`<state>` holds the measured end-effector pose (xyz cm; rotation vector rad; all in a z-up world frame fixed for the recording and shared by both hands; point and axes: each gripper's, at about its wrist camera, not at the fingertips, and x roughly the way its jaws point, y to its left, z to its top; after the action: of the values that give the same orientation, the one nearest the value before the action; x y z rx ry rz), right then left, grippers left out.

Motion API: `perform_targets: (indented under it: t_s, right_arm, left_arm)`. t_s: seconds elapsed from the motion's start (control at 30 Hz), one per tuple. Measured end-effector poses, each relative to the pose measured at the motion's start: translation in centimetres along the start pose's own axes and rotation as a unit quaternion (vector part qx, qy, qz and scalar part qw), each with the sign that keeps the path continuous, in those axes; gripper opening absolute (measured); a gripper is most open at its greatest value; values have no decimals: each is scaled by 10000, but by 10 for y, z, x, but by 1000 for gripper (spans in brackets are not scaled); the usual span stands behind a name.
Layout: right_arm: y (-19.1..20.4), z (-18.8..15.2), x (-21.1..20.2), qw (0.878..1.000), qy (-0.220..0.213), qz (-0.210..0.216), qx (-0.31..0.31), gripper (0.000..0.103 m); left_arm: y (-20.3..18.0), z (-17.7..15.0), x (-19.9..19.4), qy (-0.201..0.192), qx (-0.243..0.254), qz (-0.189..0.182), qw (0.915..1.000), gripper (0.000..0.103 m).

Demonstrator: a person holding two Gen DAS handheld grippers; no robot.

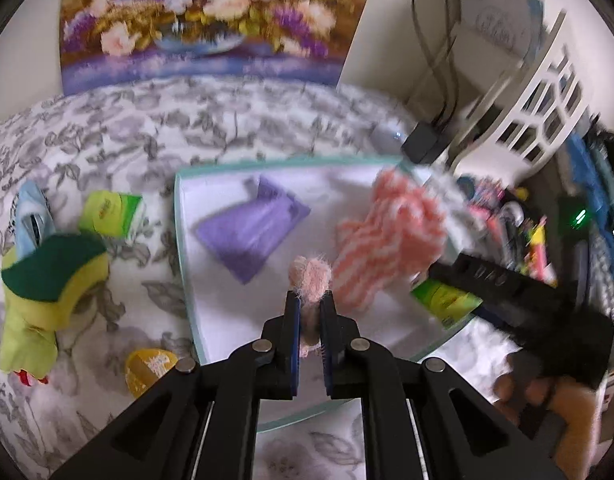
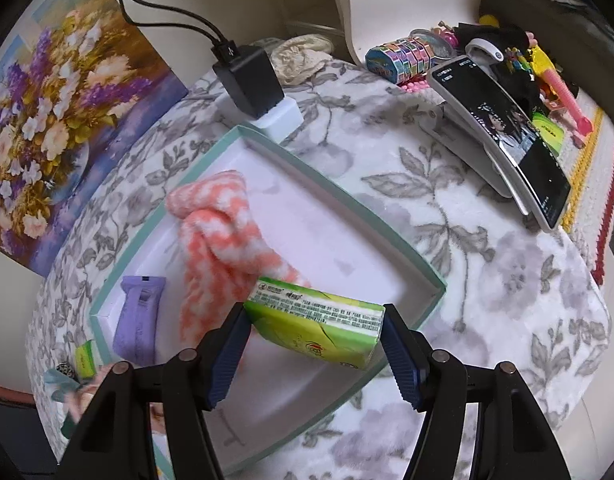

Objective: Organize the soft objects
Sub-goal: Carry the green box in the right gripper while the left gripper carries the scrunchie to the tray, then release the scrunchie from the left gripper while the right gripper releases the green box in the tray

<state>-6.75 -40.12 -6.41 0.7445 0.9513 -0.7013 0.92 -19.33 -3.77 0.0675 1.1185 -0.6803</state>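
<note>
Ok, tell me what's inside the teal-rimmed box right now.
Inside the box lie a purple pouch and a coral-and-white striped sock. The right gripper holds a green tissue pack above it, hiding part of the box floor and the sock's end.

fuzzy pink sock [image 1: 310, 276], glossy tissue pack [image 2: 315, 322], matt cardboard box [image 2: 339, 196].

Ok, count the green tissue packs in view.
2: one tissue pack clamped in the right gripper over the tray, another pack on the floral blanket left of the tray. Others may be hidden.
</note>
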Motion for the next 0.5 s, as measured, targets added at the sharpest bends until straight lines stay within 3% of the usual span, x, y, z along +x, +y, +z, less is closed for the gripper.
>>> perform_targets:
  t_s: [0.23,0.5]
  right_arm:
    - [6,-5,18,9997,132,-7,-192,68]
    - [9,-5,21,9993,136,-70,-333,68]
  left_arm:
    - [10,-19,46,733,138,586,9955,9]
    - [22,-23,49,844,-116,540,9949,9]
